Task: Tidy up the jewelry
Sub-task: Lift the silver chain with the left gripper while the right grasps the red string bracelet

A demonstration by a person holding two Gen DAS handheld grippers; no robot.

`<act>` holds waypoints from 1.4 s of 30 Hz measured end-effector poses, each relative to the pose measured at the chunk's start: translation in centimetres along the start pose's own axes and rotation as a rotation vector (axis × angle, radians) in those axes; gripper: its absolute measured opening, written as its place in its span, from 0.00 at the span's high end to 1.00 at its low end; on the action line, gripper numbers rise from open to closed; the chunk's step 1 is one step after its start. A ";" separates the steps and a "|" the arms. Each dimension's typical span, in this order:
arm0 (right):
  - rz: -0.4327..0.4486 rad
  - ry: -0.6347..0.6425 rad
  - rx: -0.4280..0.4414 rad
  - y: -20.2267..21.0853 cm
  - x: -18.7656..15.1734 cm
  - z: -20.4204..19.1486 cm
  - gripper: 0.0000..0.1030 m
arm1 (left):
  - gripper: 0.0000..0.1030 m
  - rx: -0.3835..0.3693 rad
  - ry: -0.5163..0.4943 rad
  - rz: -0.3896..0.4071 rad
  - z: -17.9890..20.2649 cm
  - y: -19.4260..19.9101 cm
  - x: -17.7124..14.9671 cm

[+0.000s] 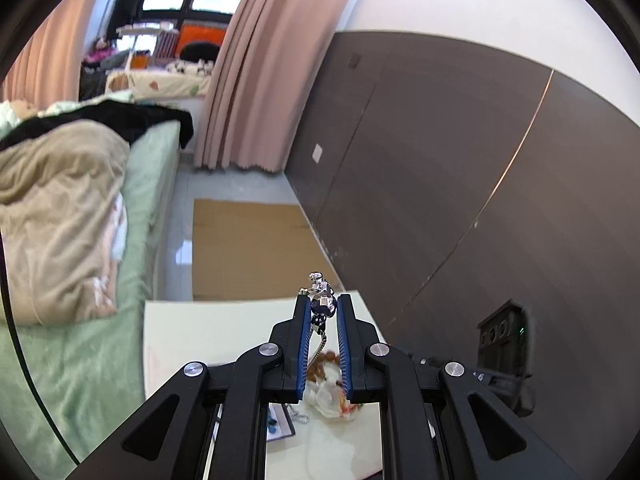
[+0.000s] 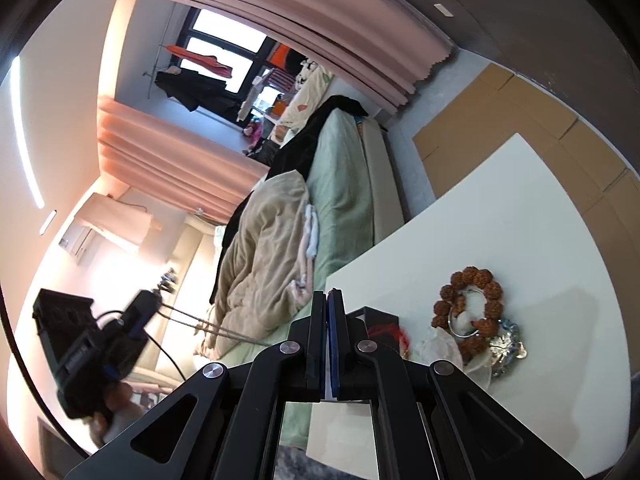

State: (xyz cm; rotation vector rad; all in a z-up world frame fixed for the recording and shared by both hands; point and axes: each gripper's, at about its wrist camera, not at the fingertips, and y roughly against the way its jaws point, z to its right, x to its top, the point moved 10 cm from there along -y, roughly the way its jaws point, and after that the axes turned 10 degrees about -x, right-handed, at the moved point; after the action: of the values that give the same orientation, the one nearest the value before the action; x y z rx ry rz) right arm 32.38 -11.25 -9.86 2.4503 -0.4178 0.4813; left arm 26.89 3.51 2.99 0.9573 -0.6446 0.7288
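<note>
Left wrist view: the left gripper point(image 1: 323, 309) pinches a faceted, shiny silver metal necklace pendant point(image 1: 322, 295) between its blue ribbed pads, a fine chain point(image 1: 319, 345) dangling below, lifted above the cream-white table point(image 1: 208, 332). Beneath lie a brown knobbly-bead bracelet point(image 1: 322, 362) and a white crumpled plastic bag point(image 1: 328, 394).

Right wrist view: the right gripper point(image 2: 328, 300) has its jaws pressed together on nothing. On the table point(image 2: 520, 216), the bead bracelet point(image 2: 468, 300) rings a silver hoop point(image 2: 464, 330), touching a glittery silver-blue ornament point(image 2: 506, 344).
</note>
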 end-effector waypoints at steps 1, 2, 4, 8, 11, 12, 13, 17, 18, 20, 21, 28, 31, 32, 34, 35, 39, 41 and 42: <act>-0.001 0.003 0.004 -0.1 0.0 -0.2 0.97 | 0.87 0.009 -0.005 0.016 0.0 0.6 0.6; -0.001 0.006 0.008 -0.1 -0.2 -0.3 0.97 | 0.87 0.014 -0.010 0.031 0.1 1.1 1.2; 0.002 0.013 0.014 0.0 -0.3 -0.4 0.97 | 0.87 0.020 -0.024 0.063 0.3 2.3 2.5; 0.009 0.026 0.025 0.0 -0.2 -0.8 0.97 | 0.87 0.022 -0.042 0.106 0.6 4.0 4.3; 0.008 0.027 0.026 0.0 -0.3 -0.8 0.97 | 0.87 0.025 -0.063 0.136 1.2 5.3 5.7; 0.008 0.027 0.026 0.0 -0.3 -0.9 0.97 | 0.87 0.026 -0.071 0.145 1.3 5.7 6.1; 0.008 0.027 0.026 -0.1 -0.3 -0.9 0.97 | 0.87 0.028 -0.082 0.159 1.6 6.1 6.6; 0.006 0.028 0.023 -0.2 -0.5 -0.9 0.97 | 0.87 0.034 -0.098 0.176 1.8 6.5 7.8; 0.006 0.029 0.023 -0.2 -0.5 -0.9 0.97 | 0.87 0.035 -0.101 0.176 1.8 6.4 8.0; 0.005 0.034 0.025 -0.3 -0.6 -1.0 0.97 | 0.87 0.038 -0.106 0.173 1.8 6.3 8.1; 0.005 0.038 0.027 -0.3 -0.7 -1.1 0.97 | 0.87 0.038 -0.108 0.170 1.7 6.2 8.0; -0.002 0.051 0.036 -0.6 -1.0 -1.3 0.97 | 0.87 0.052 -0.103 0.159 1.0 5.2 7.3; -0.005 0.047 0.030 -0.7 -1.0 -1.0 0.97 | 0.87 0.046 -0.090 0.147 0.6 4.5 6.9; -0.005 0.046 0.029 -0.7 -1.0 -1.0 0.97 | 0.87 0.045 -0.087 0.144 0.5 4.3 6.9; -0.006 0.045 0.026 -0.8 -1.0 -0.9 0.97 | 0.87 0.040 -0.079 0.131 0.3 3.6 6.3; -0.006 0.045 0.026 -0.8 -1.0 -0.9 0.97 | 0.87 0.039 -0.076 0.123 0.2 3.2 6.0; -0.006 0.048 0.025 -0.6 -1.0 -0.9 0.97 | 0.87 0.041 -0.056 0.089 -0.8 1.5 4.4; -0.008 0.049 0.024 -0.5 -1.0 -0.9 0.97 | 0.87 0.044 -0.048 0.074 -1.3 0.8 3.5; -0.009 0.049 0.023 -0.5 -1.0 -0.9 0.97 | 0.87 0.044 -0.042 0.063 -1.6 0.4 2.9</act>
State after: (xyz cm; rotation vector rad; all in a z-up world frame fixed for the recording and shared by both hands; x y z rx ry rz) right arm 31.51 -10.17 -9.86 2.4558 -0.3832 0.5435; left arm 28.59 5.79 4.69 0.9983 -0.7006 0.7833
